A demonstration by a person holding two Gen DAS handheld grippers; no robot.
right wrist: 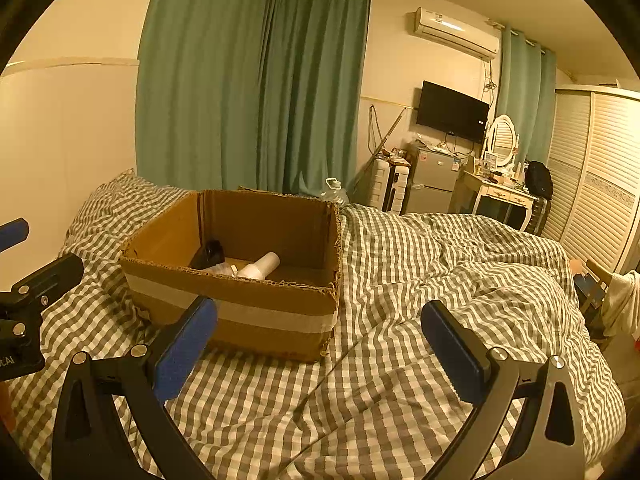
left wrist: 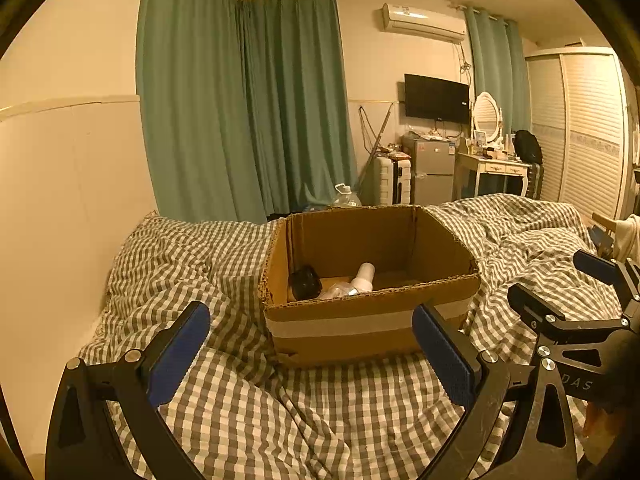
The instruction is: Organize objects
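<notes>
An open cardboard box (left wrist: 360, 320) (right wrist: 256, 316) sits on a bed with a grey checked cover (left wrist: 248, 408) (right wrist: 420, 280). Inside lie a black round object (left wrist: 305, 282) (right wrist: 210, 254), a white cylinder bottle (left wrist: 364, 276) (right wrist: 262, 266) and some clear plastic (left wrist: 338, 290). My left gripper (left wrist: 312, 344) is open and empty, just in front of the box. My right gripper (right wrist: 320, 340) is open and empty, in front of the box's right corner; it also shows at the right in the left wrist view (left wrist: 560, 284).
Green curtains (left wrist: 248, 112) hang behind the bed. Past the bed's far end stand a suitcase (left wrist: 394, 180), a small fridge (left wrist: 434, 170), a dressing table with mirror (left wrist: 494, 168) and a louvred wardrobe (left wrist: 588, 136). A wall (left wrist: 60, 200) runs along the left.
</notes>
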